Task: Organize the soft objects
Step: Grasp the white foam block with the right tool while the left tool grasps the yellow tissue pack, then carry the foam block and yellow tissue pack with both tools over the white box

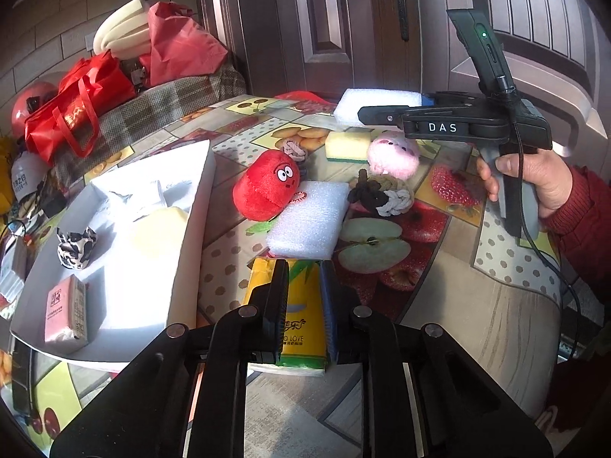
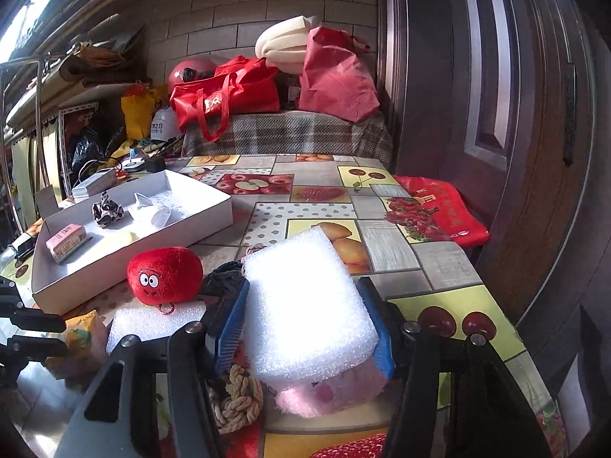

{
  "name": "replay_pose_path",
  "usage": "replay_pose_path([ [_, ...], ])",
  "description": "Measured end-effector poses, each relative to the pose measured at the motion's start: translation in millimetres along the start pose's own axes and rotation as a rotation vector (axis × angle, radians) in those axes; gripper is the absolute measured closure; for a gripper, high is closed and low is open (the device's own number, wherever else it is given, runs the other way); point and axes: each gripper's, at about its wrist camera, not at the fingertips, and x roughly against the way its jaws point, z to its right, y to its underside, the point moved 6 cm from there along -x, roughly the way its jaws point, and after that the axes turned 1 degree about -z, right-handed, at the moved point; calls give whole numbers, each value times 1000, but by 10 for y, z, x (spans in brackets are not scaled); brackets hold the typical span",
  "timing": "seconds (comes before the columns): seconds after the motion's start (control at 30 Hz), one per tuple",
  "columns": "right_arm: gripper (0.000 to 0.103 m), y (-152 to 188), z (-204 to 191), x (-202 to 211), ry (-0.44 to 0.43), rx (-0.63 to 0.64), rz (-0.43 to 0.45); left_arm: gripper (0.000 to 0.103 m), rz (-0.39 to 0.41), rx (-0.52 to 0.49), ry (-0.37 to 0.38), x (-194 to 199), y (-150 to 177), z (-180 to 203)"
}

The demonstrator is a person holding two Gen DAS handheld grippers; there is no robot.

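Observation:
My right gripper point(image 2: 305, 318) is shut on a white foam block point(image 2: 305, 305) and holds it above the table; it also shows in the left wrist view point(image 1: 376, 101). My left gripper point(image 1: 304, 286) is shut on a yellow tissue pack point(image 1: 303, 328) at the table's near edge. A red plush toy point(image 1: 267, 185), a second white foam pad point(image 1: 309, 221), a pink plush point(image 1: 393, 154), a yellow sponge point(image 1: 347, 145) and rope knots point(image 1: 382, 194) lie on the table. The white tray point(image 1: 191, 236) on the left holds a pink tissue pack point(image 1: 67, 309) and a cow-print cloth point(image 1: 76, 248).
A patterned fruit tablecloth point(image 1: 439, 297) covers the table. Red bags point(image 2: 225, 95) and rolled foam point(image 2: 284, 44) sit on a plaid-covered surface behind. A dark wooden door point(image 2: 496, 114) stands to the right. A red bag point(image 2: 439, 210) lies at the table's far right edge.

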Motion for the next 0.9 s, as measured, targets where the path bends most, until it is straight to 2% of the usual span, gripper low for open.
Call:
replay_pose_path([
  [0.13, 46, -60, 107, 130, 25, -63, 69, 88, 57, 36, 0, 104, -30, -69],
  [0.33, 45, -62, 70, 65, 17, -51, 49, 85, 22, 65, -30, 74, -8, -123],
  [0.4, 45, -55, 63, 50, 12, -50, 43, 62, 0, 53, -41, 65, 16, -88],
  [0.43, 45, -48, 75, 41, 10, -52, 37, 37, -4, 40, -43, 60, 22, -64],
  [0.47, 45, -48, 82, 33, 8, -57, 35, 23, -6, 26, -41, 57, 24, -38],
  [0.5, 45, -48, 88, 31, 3, -64, 35, 21, -14, 13, -40, 44, 26, -11],
  [0.8, 45, -42, 86, 31, -4, -67, 37, 23, -160, -6, 42, -257, 126, 59],
  [0.83, 45, -42, 83, 37, -3, -67, 37, 30, -168, -5, 47, -271, 133, 61],
  [0.87, 45, -42, 84, 36, -4, -68, 37, 44, -175, -5, 54, -286, 140, 66],
  [0.9, 45, -42, 84, 36, -3, -67, 38, 49, -183, -4, 59, -301, 146, 69],
])
